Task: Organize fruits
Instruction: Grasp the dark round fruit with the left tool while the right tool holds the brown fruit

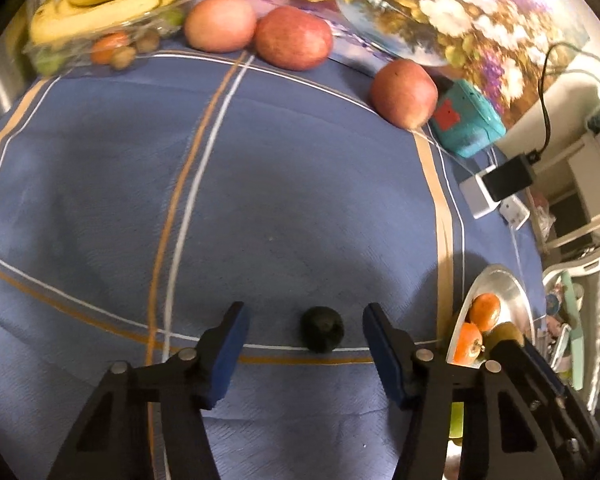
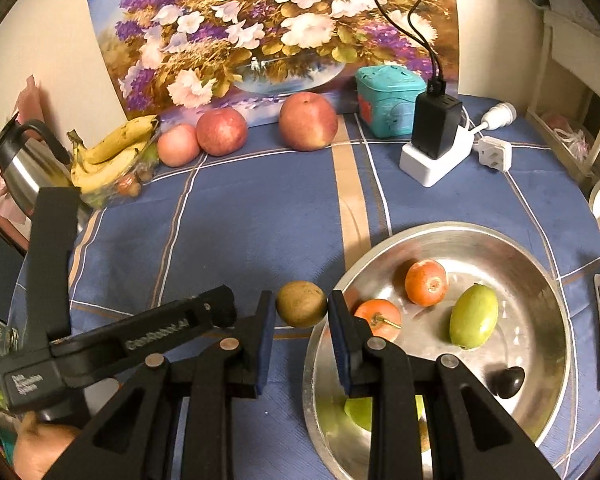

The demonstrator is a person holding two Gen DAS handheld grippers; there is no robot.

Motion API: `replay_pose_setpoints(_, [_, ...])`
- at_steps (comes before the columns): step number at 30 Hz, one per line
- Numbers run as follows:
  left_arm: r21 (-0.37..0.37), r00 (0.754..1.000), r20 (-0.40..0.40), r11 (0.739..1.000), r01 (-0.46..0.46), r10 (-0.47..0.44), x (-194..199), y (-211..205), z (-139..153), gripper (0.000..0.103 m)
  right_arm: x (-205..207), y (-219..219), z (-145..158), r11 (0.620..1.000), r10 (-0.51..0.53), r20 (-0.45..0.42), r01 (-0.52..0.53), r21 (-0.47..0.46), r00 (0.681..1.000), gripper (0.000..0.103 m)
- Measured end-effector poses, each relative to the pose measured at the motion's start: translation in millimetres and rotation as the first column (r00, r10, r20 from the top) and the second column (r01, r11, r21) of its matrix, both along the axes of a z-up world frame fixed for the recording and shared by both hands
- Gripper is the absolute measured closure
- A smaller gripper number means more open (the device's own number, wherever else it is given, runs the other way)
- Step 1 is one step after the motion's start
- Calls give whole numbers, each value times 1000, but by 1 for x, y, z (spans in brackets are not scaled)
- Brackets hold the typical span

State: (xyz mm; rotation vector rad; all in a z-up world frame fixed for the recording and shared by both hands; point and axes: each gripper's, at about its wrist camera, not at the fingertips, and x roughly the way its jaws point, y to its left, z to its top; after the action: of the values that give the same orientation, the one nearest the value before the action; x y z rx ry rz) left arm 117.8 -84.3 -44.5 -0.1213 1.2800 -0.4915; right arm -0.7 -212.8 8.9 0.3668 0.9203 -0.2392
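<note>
Between the right gripper's (image 2: 300,312) fingers sits a round brown fruit (image 2: 301,303), pinched, with no clear long axis. The left gripper's (image 1: 306,330) fingers are spread around a dark fruit (image 1: 322,328).

Left wrist view low and close over the blue tablecloth (image 1: 300,200), facing the flower painting (image 1: 440,12), right wrist view higher, facing the same back edge, both sharing apples (image 2: 307,121), bananas (image 2: 112,148), metal bowl (image 2: 540,264).
</note>
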Motion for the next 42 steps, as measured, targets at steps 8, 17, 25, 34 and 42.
replay_pose_setpoints(8, [54, 999, 36, 998, 21, -23, -7, -11, -2, 59, -3, -7, 1, 1000, -10, 8, 10, 23, 1000, 75])
replay_pose_setpoints(17, [21, 999, 28, 999, 25, -25, -8, -10, -2, 72, -4, -9, 1, 999, -21, 14, 21, 36, 1000, 75])
replay_pose_setpoints(25, [-29, 1000, -7, 1000, 0, 0, -5, -1, -6, 75, -4, -10, -2, 999, -26, 3, 26, 44, 1000, 75])
replay_pose_setpoints(34, [-56, 1000, -21, 998, -15, 13, -2, 7, -3, 78, -3, -10, -4, 999, -21, -3, 21, 42, 1000, 75])
replay_pose_setpoints(42, [-58, 999, -29, 998, -17, 15, -2, 8, -3, 79, -3, -10, -3, 999, -20, -2, 20, 42, 1000, 75])
